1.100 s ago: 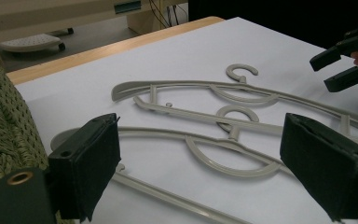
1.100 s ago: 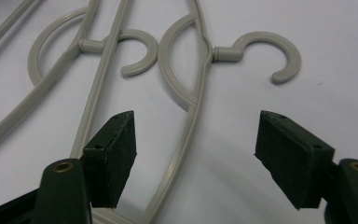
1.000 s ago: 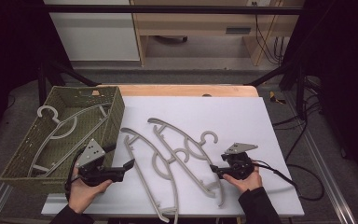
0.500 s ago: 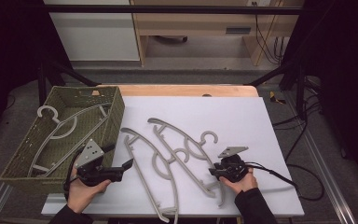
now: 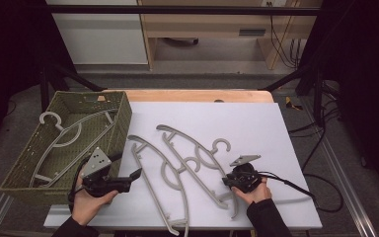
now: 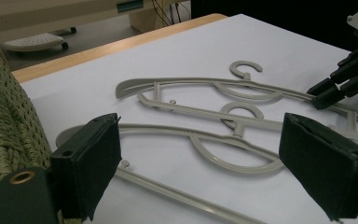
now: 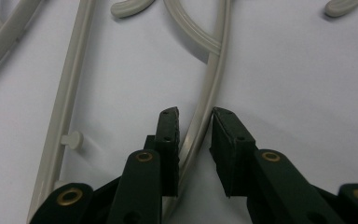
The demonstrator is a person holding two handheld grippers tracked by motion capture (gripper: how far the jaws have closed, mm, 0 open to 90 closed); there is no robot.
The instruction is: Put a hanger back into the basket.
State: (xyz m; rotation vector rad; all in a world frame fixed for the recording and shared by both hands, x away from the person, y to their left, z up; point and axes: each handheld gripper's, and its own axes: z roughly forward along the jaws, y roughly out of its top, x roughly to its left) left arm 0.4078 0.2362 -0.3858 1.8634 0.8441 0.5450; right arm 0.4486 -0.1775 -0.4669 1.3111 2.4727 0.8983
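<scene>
- The white worktop [image 5: 256,133] is lit evenly from above and stands bright, while the room around it falls into near-black.
- Shadows under the grey hangers [image 5: 187,158] are soft and short.
- In the right gripper view, the nearest black parts are blurred.
- All pictures look slightly soft and grainy.

We hold our left gripper [image 6: 205,163] low over the white tabletop [image 6: 205,42], its two black padded jaws wide apart with nothing between them. Ahead lie three pale grey plastic coat hangers [image 6: 200,112], overlapping. A woven olive-green basket [image 6: 7,112] stands at left. Our right gripper [image 6: 349,77] touches the farthest hanger's arm.
</scene>
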